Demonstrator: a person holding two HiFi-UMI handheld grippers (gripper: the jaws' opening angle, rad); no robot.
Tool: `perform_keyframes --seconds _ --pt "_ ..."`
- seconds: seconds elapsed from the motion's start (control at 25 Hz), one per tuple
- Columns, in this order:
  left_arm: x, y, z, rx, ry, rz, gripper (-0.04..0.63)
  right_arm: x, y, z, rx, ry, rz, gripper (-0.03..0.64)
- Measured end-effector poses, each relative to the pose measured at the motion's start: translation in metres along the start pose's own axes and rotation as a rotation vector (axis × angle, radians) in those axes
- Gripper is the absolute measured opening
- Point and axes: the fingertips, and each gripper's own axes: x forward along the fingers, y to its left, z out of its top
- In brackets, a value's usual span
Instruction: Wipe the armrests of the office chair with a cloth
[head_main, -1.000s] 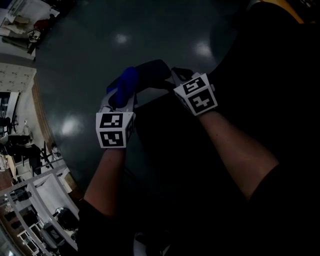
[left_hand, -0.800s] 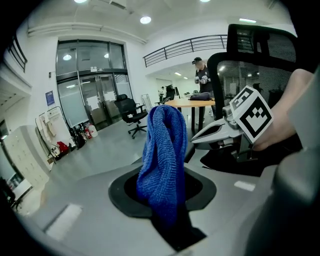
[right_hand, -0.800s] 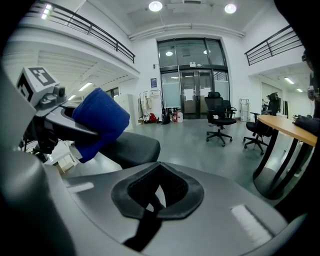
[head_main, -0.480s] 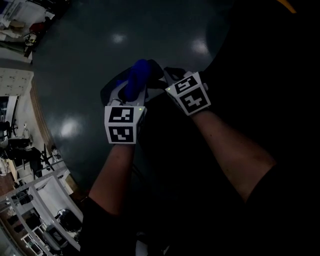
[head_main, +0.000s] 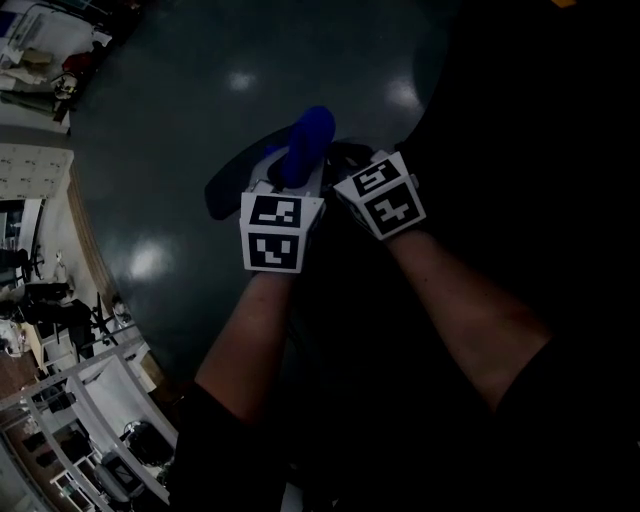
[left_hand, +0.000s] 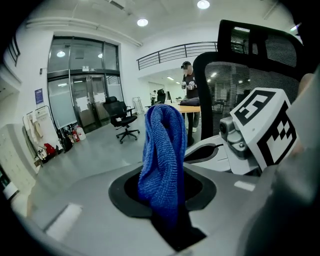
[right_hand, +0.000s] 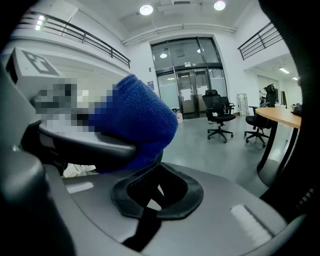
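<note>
Glossy office floor (left_hand: 85, 157); left tongs (left_hand: 169, 205) grip blue cloth (left_hand: 162, 145) upright.

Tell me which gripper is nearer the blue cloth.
Left. The left gripper has the blue cloth clamped between its jaws; the right gripper sits close beside it, jaws shut on nothing.

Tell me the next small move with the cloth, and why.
Probably draw the left gripper back along the armrest with the cloth pressed down. Its jaws grip the blue cloth at one end of the armrest, and the rest of it lies bare.
</note>
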Motion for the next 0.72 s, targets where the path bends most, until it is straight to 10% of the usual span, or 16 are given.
perform_keyframes --seconds 0.72 --pt "-0.119 -0.017 -0.016 -0.046 -0.04 0.067 0.123 -0.113 0.04 -0.002 -0.065 -0.051 -0.004 0.0"
